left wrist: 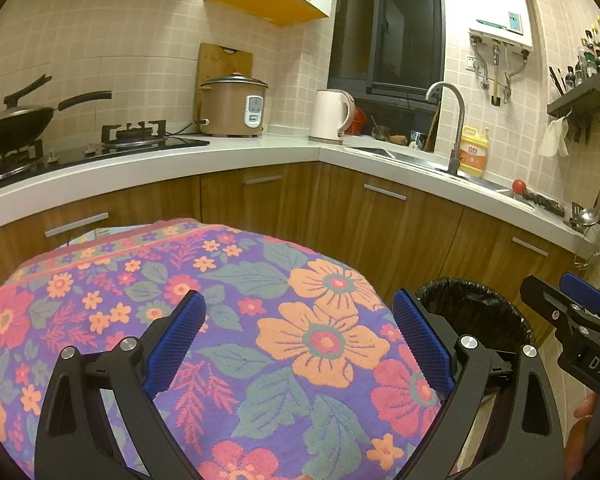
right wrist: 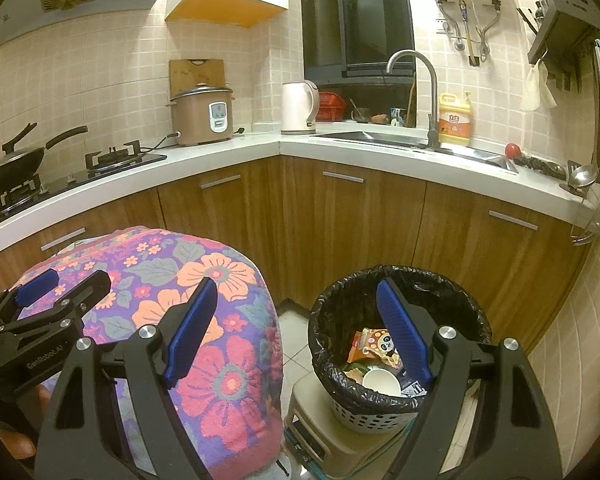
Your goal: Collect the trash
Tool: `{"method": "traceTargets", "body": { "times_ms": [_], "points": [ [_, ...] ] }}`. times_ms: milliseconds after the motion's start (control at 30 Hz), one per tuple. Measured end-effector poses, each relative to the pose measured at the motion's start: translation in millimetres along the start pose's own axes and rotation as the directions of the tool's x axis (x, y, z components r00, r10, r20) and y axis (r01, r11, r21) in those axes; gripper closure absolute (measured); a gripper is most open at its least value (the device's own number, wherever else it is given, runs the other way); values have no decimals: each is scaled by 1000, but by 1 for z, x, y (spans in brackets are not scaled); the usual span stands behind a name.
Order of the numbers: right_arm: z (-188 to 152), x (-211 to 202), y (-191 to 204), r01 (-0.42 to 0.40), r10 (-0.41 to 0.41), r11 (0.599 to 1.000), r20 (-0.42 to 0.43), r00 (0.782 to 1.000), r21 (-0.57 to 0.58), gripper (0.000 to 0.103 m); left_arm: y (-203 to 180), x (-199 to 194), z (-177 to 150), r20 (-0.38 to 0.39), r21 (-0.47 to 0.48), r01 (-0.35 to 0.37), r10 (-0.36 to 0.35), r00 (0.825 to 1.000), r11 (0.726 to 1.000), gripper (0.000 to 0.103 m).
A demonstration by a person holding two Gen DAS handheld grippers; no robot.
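A small bin lined with a black bag stands on a low stool to the right of a surface draped in a flowered cloth. Inside the bin lie a panda-print snack wrapper, a white paper cup and other scraps. My right gripper hangs open over the gap between cloth and bin, nothing between its blue pads. My left gripper is open above the cloth, empty. In the left wrist view the bin's rim shows behind the right finger, and the right gripper's tip enters from the right.
Wooden cabinets under a white L-shaped counter run behind the bin. On the counter stand a wok, a gas hob, a rice cooker, a kettle, a sink with tap and a yellow detergent bottle. Tiled floor lies between cloth and stool.
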State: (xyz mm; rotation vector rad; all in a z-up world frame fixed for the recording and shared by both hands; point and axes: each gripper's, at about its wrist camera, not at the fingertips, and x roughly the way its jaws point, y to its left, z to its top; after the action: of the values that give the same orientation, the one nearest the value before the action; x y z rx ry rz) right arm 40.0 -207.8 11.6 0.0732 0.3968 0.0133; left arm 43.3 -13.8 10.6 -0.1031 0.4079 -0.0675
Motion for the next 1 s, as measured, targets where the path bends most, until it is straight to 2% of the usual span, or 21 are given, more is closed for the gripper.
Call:
{"method": "traceTargets", "body": {
  "times_ms": [1000],
  "points": [
    [1,-9,-3,35,-35,999,21,999,6,25,1,5,-1,-9,33,15,-15,1000,999,11]
  ]
}}
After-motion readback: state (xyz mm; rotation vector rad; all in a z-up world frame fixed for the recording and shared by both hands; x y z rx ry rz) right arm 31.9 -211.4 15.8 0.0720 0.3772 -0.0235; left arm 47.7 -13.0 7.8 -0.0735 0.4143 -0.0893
